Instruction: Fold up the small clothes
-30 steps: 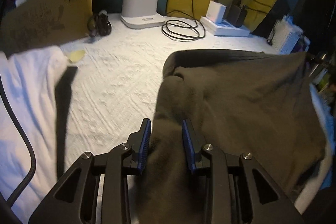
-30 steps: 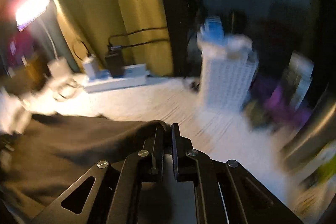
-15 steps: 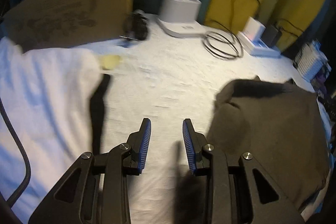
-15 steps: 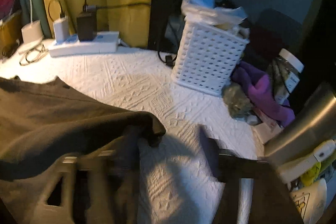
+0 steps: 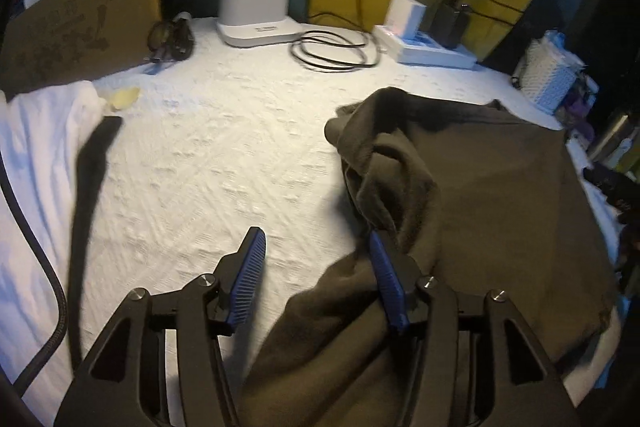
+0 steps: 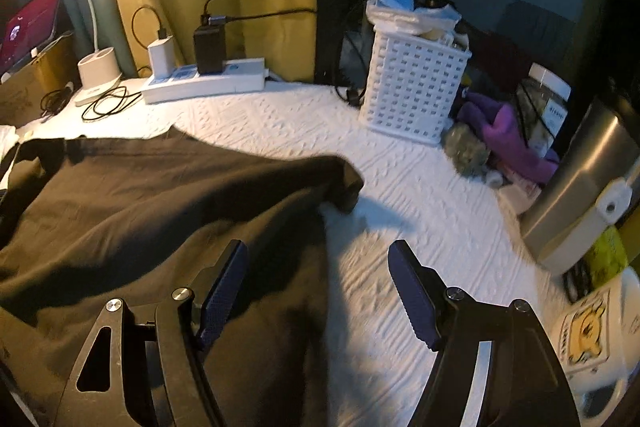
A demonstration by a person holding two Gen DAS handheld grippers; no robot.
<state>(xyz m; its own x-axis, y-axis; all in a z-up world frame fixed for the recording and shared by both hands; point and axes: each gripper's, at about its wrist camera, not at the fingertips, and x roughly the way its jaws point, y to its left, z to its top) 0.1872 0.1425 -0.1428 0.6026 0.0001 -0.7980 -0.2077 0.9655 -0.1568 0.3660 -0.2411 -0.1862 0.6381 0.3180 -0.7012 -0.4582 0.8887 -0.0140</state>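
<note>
Brown cardboard box (image 5: 80, 23): dark printed marks, illegible.
Clear jar with white lid (image 6: 546, 107): label text too small to read.
White mug (image 6: 592, 327): yellow cartoon picture, no legible words.

garment (image 5: 500, 195): 1 | basket (image 6: 412, 87): 1 | power strip (image 6: 204, 85): 1 | mug (image 6: 592, 327): 1
</note>
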